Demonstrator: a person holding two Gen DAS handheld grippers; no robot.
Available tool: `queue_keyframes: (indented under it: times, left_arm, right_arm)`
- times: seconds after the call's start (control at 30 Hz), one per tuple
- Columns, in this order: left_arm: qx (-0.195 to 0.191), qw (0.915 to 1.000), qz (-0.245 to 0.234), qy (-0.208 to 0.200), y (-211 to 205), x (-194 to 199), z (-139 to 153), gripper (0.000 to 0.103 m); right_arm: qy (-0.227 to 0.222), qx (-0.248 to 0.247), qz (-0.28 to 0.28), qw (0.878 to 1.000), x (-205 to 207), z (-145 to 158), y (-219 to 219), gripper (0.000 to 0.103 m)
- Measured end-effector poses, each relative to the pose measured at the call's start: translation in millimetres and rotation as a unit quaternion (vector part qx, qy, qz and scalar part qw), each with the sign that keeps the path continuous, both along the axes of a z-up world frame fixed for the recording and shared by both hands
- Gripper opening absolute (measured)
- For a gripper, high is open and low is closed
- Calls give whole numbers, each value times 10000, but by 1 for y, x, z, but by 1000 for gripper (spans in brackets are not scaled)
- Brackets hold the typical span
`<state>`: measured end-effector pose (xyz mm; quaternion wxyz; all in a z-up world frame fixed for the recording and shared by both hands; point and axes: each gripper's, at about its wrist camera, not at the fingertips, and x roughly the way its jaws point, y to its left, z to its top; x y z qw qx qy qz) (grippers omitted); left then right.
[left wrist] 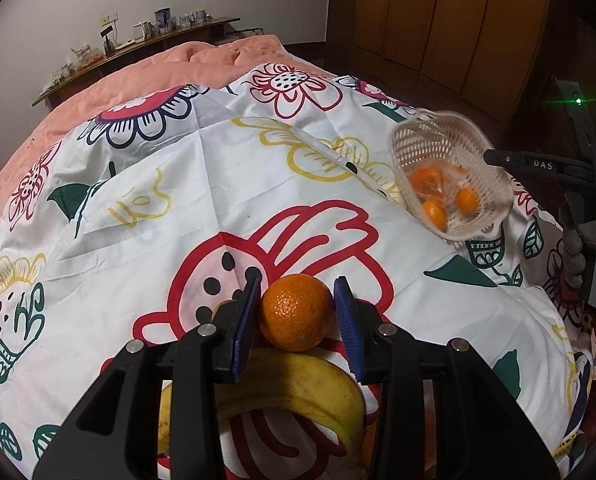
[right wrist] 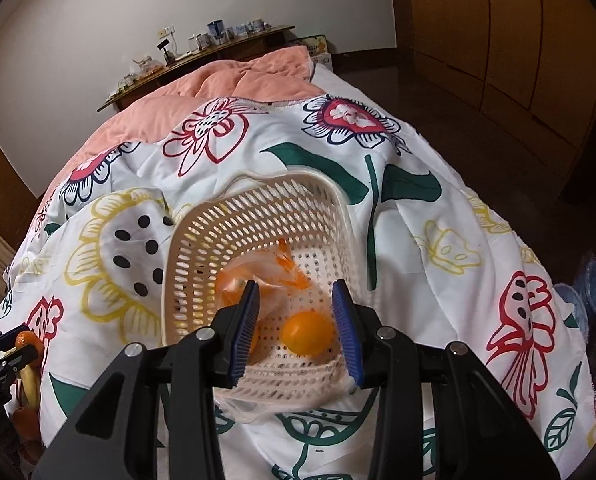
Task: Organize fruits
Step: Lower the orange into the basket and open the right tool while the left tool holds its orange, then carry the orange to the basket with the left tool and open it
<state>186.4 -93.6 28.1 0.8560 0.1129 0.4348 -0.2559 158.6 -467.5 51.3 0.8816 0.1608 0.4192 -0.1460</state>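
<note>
My left gripper (left wrist: 298, 282) is shut on a round orange (left wrist: 295, 314), its blue pads against both sides of the fruit. Just below the orange a yellow banana (left wrist: 298, 384) lies on the sheet. A white perforated basket (left wrist: 494, 216) hangs tilted at the right, with small oranges (left wrist: 434, 214) and a clear plastic bag inside. My right gripper (right wrist: 295, 284) is shut on the near rim of the basket (right wrist: 257, 216). Beyond its pads one orange (right wrist: 306, 334) and the bag (right wrist: 257, 276) sit on the basket's floor. The left gripper (right wrist: 1, 344) shows at the far left edge.
A white sheet with large flower prints (left wrist: 217, 184) covers the bed, and a pink quilt (left wrist: 201, 64) lies behind it. A wooden shelf with small items (left wrist: 137, 44) lines the wall. Wardrobe doors (left wrist: 458, 20) stand at the right. A gloved hand (left wrist: 578, 248) holds the right gripper.
</note>
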Motion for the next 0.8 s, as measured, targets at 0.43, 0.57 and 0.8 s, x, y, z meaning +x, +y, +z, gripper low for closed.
queue_keyframes:
  times: [0.43, 0.57, 0.8]
  left_arm:
    - [-104, 9998, 116, -101, 1, -7, 15, 39]
    - [-139, 9997, 109, -181, -2, -8, 23, 39]
    - [-117, 9992, -112, -357, -25, -9, 41, 39]
  right_arm:
    - [-103, 123, -71, 9998, -5, 0, -2, 39]
    - [-154, 161, -75, 9997, -8, 1, -3, 39]
    - [-214, 212, -69, 9995, -10, 2, -4, 39]
